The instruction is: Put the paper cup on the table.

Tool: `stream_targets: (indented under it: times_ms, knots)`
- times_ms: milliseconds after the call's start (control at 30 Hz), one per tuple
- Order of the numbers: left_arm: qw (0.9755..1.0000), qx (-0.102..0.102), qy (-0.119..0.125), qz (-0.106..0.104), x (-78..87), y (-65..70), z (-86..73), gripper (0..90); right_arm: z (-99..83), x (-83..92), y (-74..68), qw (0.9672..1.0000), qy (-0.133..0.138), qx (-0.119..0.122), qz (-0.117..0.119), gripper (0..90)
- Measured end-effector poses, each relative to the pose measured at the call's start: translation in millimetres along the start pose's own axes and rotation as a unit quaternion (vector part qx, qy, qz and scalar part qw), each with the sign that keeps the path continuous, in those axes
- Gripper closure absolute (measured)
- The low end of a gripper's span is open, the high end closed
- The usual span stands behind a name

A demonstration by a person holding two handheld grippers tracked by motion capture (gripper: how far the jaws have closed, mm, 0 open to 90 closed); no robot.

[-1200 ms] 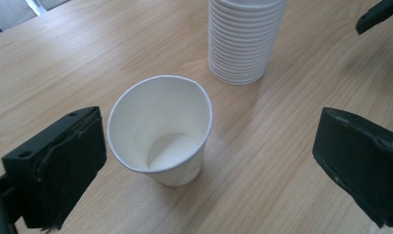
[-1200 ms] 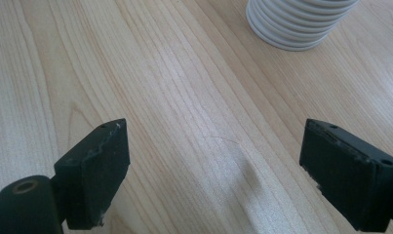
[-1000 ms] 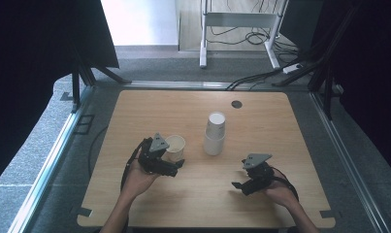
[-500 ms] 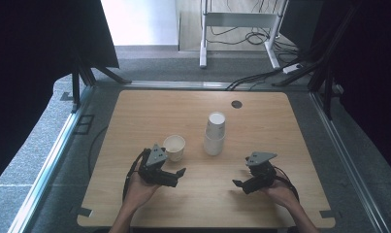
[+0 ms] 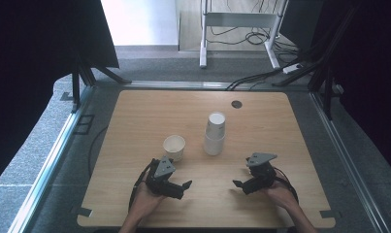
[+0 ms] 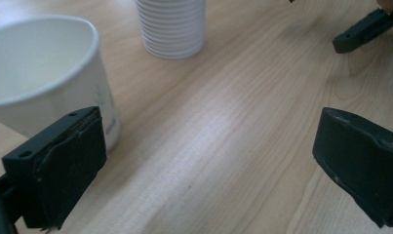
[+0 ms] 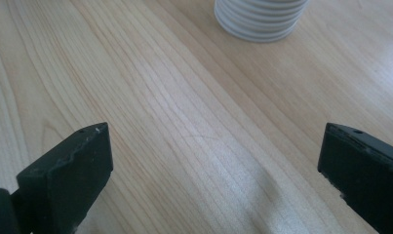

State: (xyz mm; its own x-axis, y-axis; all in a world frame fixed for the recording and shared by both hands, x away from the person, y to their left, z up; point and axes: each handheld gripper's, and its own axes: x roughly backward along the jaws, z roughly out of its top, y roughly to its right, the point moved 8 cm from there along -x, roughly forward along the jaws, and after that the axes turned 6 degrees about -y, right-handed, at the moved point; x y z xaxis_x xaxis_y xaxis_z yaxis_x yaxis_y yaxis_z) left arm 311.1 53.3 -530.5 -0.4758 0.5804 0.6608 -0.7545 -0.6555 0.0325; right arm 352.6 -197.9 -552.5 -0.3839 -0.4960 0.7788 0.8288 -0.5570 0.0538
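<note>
**Left gripper sits closest to the single cup**

While your left gripper (image 5: 182, 187) rests low over the near part of the table (image 5: 135, 116) with its jaws spread wide and nothing between them, the single paper cup (image 5: 174, 147) stands just beyond it, toward the far edge. In the left gripper view the cup (image 6: 43, 83) sits just beside the left-hand jaw's outer side, not in the gap, so you need to swing the gripper across before the jaws can straddle it. Whether the jaw brushes the cup wall cannot be told. The cup stands upright, mouth up, its long axis vertical, so a level grip across the wall suits it.

Your right gripper (image 5: 241, 186) is also wide open and empty, its jaws having just been opening, and it lies well apart from the single cup. It is the nearer one to the stack of cups (image 5: 215, 134), which stands near the table's middle, beyond and slightly to the left of it.

Both are thin white paper, round and tapered; the single cup carries a faint green print, and the stack (image 7: 260, 17) shows ribbed rolled rims. Thin paper will likely dent under a hard squeeze. The table is pale wood grain, smooth with a slight sheen.
</note>
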Motion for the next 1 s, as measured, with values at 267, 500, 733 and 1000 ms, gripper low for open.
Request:
stream_targets:
  times_ms: [267,500,733,1000]
  knots:
    - [0.9994,-0.007,-0.030,-0.015,-18.1,10.5,-12.7,0.0,-7.0,-8.9,1.9,1.0000,-0.005,-0.006,0.004,0.0]
    - [0.9974,-0.021,-0.066,-0.021,-31.8,17.7,-23.6,0.0,-13.6,-18.1,1.0,0.9998,-0.018,-0.005,0.012,0.0]
    - [0.9936,-0.031,-0.107,-0.021,-40.5,21.5,-30.2,0.0,-14.7,-21.5,1.7,0.9996,-0.006,-0.018,0.023,0.0]
    - [0.9930,-0.019,-0.116,-0.013,-41.2,22.4,-31.8,0.0,-14.8,-21.6,1.6,0.9996,-0.006,-0.017,0.022,0.0]
